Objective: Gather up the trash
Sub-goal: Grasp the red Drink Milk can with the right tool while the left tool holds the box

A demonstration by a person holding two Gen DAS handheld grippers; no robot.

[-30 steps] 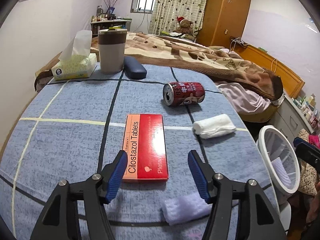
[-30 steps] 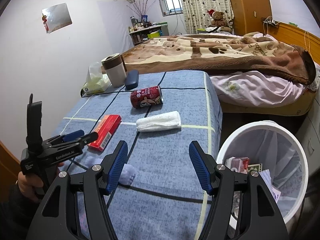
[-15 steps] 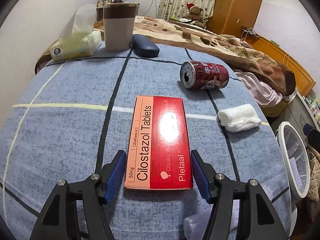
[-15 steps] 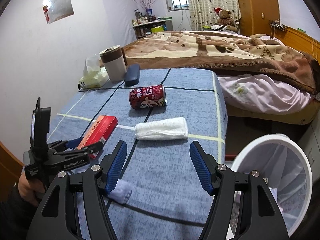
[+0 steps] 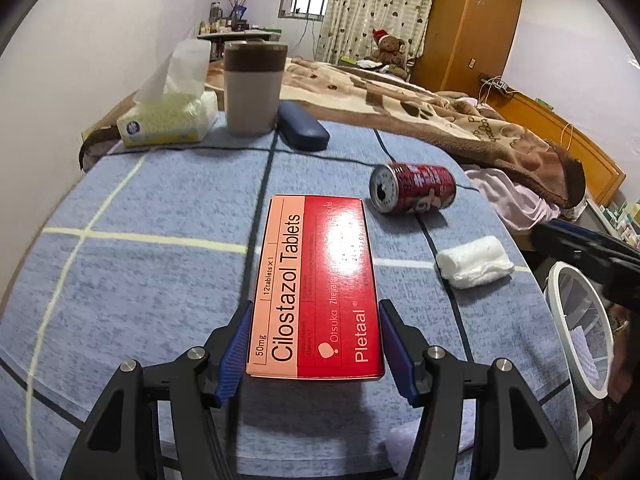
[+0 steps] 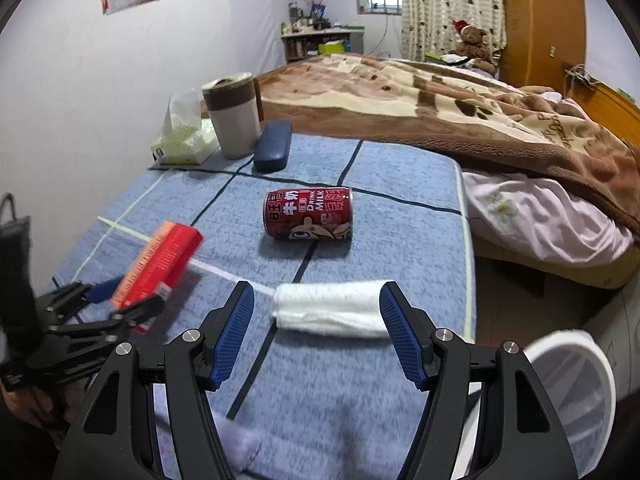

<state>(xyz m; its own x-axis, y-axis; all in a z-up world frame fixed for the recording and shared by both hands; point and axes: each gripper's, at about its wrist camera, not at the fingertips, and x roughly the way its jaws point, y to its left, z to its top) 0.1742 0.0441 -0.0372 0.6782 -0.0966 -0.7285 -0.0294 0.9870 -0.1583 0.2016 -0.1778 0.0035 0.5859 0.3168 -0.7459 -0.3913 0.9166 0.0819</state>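
A red and pink Cilostazol tablet box (image 5: pixel 316 272) sits between the blue pads of my left gripper (image 5: pixel 315 312), which is shut on its near end. The right wrist view shows the box (image 6: pixel 164 260) tilted up off the blue bedspread in the left gripper (image 6: pixel 132 298). My right gripper (image 6: pixel 316 294) is open, its fingers on either side of a white rolled tissue (image 6: pixel 328 312) that lies on the bedspread just beyond them. A red milk can (image 6: pixel 308 214) lies on its side farther back. Can (image 5: pixel 414 192) and tissue roll (image 5: pixel 474 262) also show to the right of the box.
A white bin (image 6: pixel 600 360) stands off the bed's right edge. At the back stand a tissue box (image 5: pixel 168 124), a brown-and-grey cup (image 5: pixel 252 88) and a dark glasses case (image 5: pixel 302 128). A pale purple cloth (image 6: pixel 236 448) lies near the front edge. A brown blanket (image 6: pixel 440 104) lies beyond.
My left gripper slid forward around the tablet box, closed on it and tipped it up. My right gripper swung left from over the bin to the white tissue roll.
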